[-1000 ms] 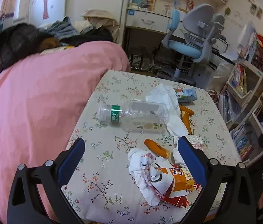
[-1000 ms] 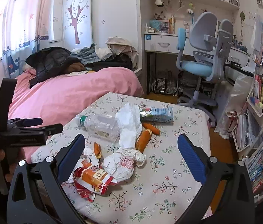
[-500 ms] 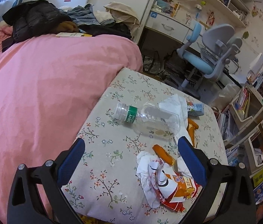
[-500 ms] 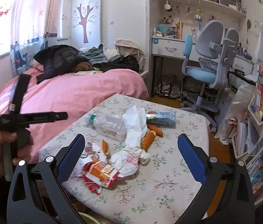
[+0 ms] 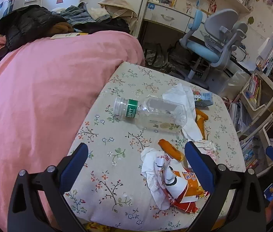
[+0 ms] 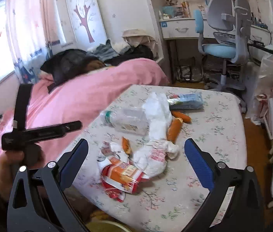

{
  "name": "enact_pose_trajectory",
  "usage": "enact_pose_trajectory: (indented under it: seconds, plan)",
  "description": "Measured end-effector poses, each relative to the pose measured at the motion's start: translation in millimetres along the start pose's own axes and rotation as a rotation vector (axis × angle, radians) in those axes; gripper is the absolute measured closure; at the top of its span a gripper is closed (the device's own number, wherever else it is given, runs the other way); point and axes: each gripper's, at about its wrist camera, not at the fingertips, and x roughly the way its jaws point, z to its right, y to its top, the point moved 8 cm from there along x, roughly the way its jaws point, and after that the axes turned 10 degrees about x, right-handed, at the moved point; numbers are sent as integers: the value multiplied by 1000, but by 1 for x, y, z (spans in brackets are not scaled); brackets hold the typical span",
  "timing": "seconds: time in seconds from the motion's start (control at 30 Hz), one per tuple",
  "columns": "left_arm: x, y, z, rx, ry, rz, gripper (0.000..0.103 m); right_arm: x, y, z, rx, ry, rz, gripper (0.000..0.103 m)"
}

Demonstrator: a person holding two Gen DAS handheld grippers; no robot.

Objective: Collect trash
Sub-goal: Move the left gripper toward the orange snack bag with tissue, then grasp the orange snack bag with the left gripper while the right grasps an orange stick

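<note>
Trash lies on a floral-cloth table (image 5: 117,174) (image 6: 214,127). An empty clear plastic bottle (image 5: 152,114) (image 6: 126,118) lies on its side. White tissue (image 5: 185,104) (image 6: 159,116) drapes beside it. An orange-red snack wrapper (image 5: 181,187) (image 6: 123,172), orange sausage sticks (image 5: 171,150) (image 6: 174,129) and a blue packet (image 5: 204,98) (image 6: 186,101) lie around. My left gripper (image 5: 136,154) is open and empty above the table's near side. My right gripper (image 6: 136,150) is open and empty above the wrapper.
A pink-covered bed (image 5: 39,96) (image 6: 90,89) borders the table's left, with dark clothes piled at its far end. A blue-grey desk chair (image 5: 214,46) (image 6: 223,44) and desk stand behind. Bookshelves (image 5: 262,89) fill the right. The rim of a bin (image 6: 105,226) shows below the table.
Both grippers have shifted viewpoint: the left camera swung left and back, the right moved closer and tilted down over the trash. Both stay open; the trash has not moved.
</note>
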Motion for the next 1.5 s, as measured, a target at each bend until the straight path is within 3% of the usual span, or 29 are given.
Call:
enact_pose_trajectory:
  seconds: [0.07, 0.3, 0.4, 0.47, 0.63, 0.83, 0.87, 0.9, 0.93, 1.1, 1.27, 1.37, 1.4, 1.5]
  plan:
    - [1, -1, 0, -4, -1, -4, 8, -2, -1, -7, -31, -19, -16, 7]
    - [7, -11, 17, 44, -19, -45, 8, -34, 9, -26, -139, -46, 91, 7]
    - [17, -23, 31, 78, -45, -89, 8, -17, 3, -6, -80, -83, 50, 7]
    - [23, -29, 39, 99, -54, -124, 8, -12, 6, -4, -6, -20, 25, 7]
    - [36, -45, 57, 140, -75, -208, 9, -12, 11, -18, -58, -13, 49, 7]
    - [52, -62, 67, 155, -69, -280, 31, 9, 23, -18, -50, 7, 10, 7]
    - [55, -65, 68, 147, -71, -292, 41, 17, 29, -19, -58, 11, -2, 7]
    - [58, -70, 69, 136, -85, -306, 60, 22, 31, -19, -68, 11, -6, 7]
    - [60, -72, 70, 130, -94, -313, 63, 36, 36, -20, -95, 9, -22, 7]
    - [37, -54, 62, 99, -139, -257, 71, 95, 26, -10, -81, 13, -167, 7]
    - [6, -26, 23, 37, -146, -182, 74, 128, 27, -5, -56, 31, -211, 9]
    - [-10, -9, -19, -42, -71, -109, 74, 152, 20, -3, -23, 62, -275, 22]
    - [-14, -6, -35, -88, -58, -88, 74, 163, 13, -4, -22, 71, -310, 31]
    - [-22, -3, -60, -178, -49, -52, 74, 188, -11, -11, -68, 68, -395, 40]
